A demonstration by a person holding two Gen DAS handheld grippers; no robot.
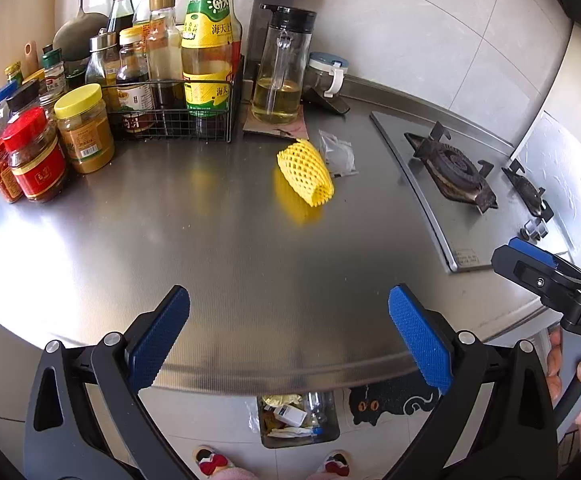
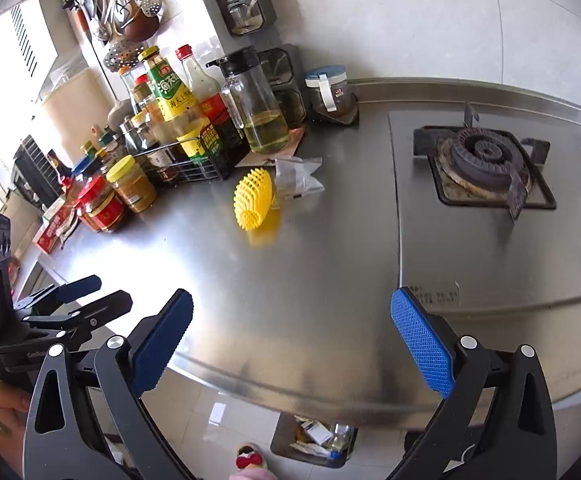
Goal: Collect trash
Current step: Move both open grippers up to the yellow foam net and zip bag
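Observation:
A yellow foam fruit net lies on the steel counter, with a crumpled clear plastic bag just behind it. Both show in the right wrist view too, the net and the bag. My left gripper is open and empty near the counter's front edge, well short of the net. My right gripper is open and empty, also near the front edge; it shows at the right of the left wrist view. A trash bin with rubbish stands on the floor below the counter edge.
Sauce bottles and jars crowd the back left, some in a wire basket. A glass oil dispenser stands behind the net. A gas stove fills the right side. Feet in slippers stand beside the bin.

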